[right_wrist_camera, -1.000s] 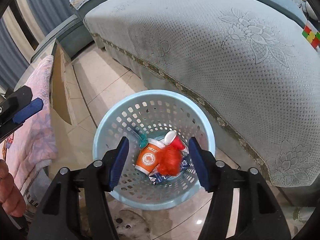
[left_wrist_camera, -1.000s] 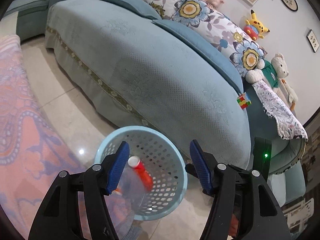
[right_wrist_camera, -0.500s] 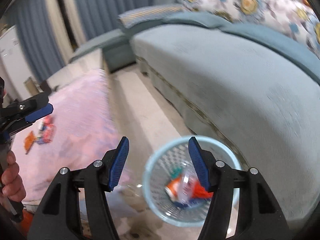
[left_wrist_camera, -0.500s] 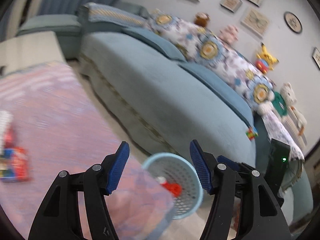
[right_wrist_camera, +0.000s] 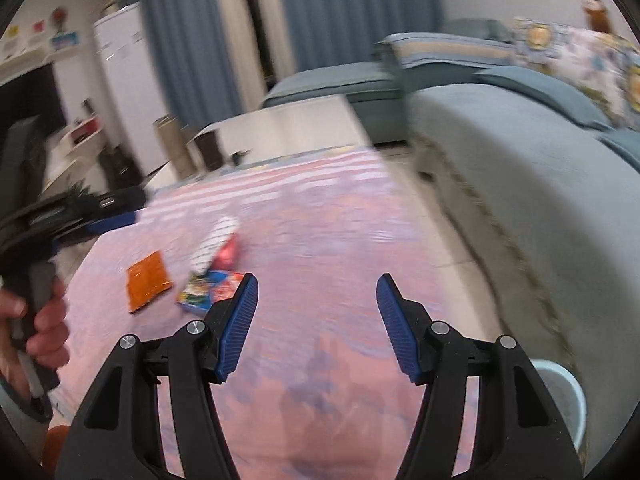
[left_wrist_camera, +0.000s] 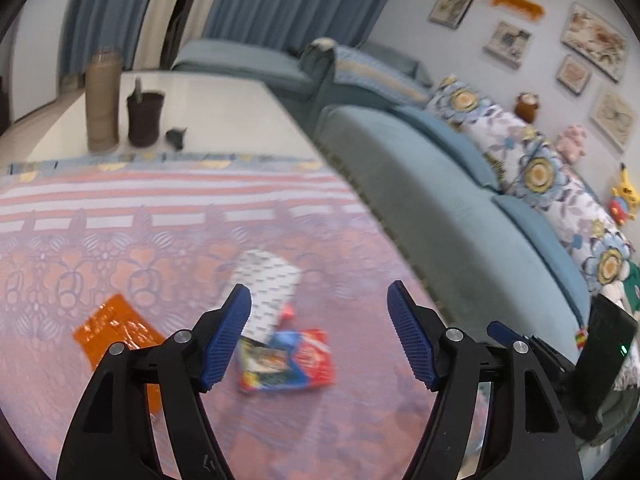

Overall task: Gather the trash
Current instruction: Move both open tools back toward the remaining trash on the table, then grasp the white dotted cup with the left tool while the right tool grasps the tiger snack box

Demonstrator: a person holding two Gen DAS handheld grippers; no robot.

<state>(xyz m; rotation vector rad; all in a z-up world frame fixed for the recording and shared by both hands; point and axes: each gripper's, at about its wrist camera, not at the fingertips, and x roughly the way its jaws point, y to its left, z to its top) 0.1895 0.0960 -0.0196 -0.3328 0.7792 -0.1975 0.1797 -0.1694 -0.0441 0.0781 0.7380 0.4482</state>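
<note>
Pink patterned cloth covers the table [left_wrist_camera: 160,240] on my left wrist view; left tongs [left_wrist_camera: 319,336] gape wide and empty above a blue-red snack packet [left_wrist_camera: 288,362], a white dotted wrapper [left_wrist_camera: 270,290] and an orange wrapper [left_wrist_camera: 114,330]. Right wrist view: right tongs [right_wrist_camera: 317,322] also spread, empty, trash [right_wrist_camera: 212,292] lying ahead-left, light blue basket [right_wrist_camera: 570,400] at lower right.

Black left claw [left_wrist_camera: 319,338], ribbed blue pads [left_wrist_camera: 226,340], silver screws, bare-skinned hand [right_wrist_camera: 44,328]
</note>
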